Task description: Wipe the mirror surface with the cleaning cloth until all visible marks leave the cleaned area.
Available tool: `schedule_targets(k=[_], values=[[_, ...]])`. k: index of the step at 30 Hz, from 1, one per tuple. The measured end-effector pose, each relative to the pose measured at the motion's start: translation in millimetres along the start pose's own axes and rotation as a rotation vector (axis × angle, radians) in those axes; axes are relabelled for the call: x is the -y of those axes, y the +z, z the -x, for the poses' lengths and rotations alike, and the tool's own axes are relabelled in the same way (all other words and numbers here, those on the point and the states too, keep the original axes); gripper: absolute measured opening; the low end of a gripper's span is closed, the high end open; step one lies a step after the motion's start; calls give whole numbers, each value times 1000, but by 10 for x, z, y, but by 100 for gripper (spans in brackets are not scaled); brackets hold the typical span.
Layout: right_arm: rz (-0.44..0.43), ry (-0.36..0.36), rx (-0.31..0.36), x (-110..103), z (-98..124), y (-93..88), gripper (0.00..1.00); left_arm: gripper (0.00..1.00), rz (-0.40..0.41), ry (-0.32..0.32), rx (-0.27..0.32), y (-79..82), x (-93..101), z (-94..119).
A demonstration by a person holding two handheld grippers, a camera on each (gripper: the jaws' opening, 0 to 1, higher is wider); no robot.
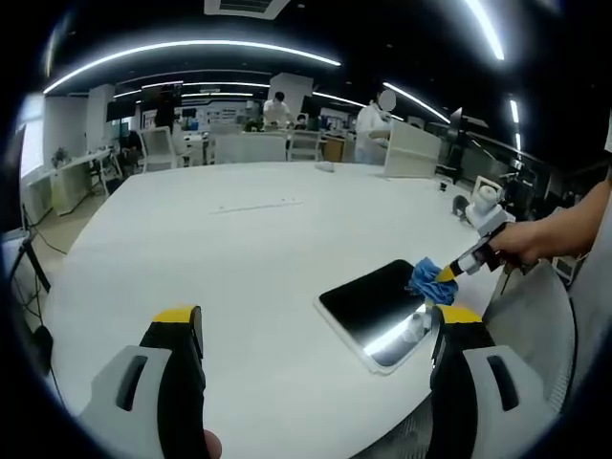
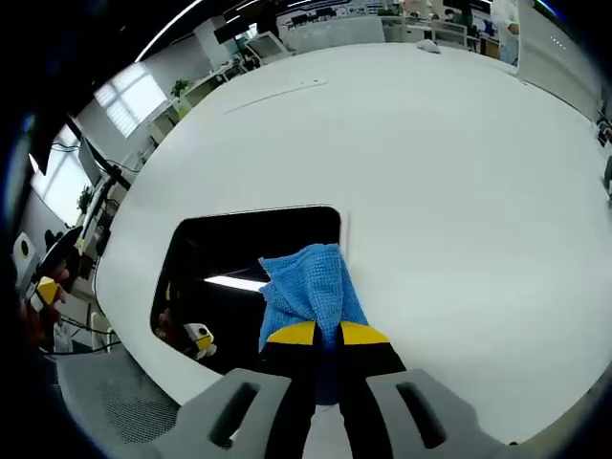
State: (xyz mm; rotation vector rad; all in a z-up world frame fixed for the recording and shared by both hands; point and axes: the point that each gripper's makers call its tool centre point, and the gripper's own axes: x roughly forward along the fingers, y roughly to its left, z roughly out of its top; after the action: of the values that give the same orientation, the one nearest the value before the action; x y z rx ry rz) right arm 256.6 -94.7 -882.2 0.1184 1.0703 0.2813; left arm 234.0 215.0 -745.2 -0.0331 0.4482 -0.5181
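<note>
The mirror lies flat on the white tabletop, close to its near edge. It is dark and shiny, and a ceiling light shows in it. The right claw is pinched tight on the blue cloth. The cloth rests on the mirror's edge nearest the right claw and hangs over onto the tabletop.

In the left gripper view, the left claw has its jaws wide apart and holds nothing. It hovers over the tabletop, apart from the mirror.

The cloth looks soft and light, so it bends and bunches easily. A firm pinch at its gathered end seems best. The mirror is likely hard, smooth, slippery and breakable. It may slide when pushed, so gentle rubbing looks wise.
</note>
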Motion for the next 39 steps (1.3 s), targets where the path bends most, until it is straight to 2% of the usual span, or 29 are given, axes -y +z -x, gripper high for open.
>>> schedule_targets(k=[9,21,26,39], values=[[18,-12,5,21,-92,150,2,99,1,9,-3,-8,-67,33],[39,-28,7,43,-201,314,3,99,3,14,-7,21,-57,60],[51,-35,10,60,-263,392,3,99,41,20,25,92,-108,68],[71,-48,19,68,-337,582,3,99,50,28,17,22,-171,85]])
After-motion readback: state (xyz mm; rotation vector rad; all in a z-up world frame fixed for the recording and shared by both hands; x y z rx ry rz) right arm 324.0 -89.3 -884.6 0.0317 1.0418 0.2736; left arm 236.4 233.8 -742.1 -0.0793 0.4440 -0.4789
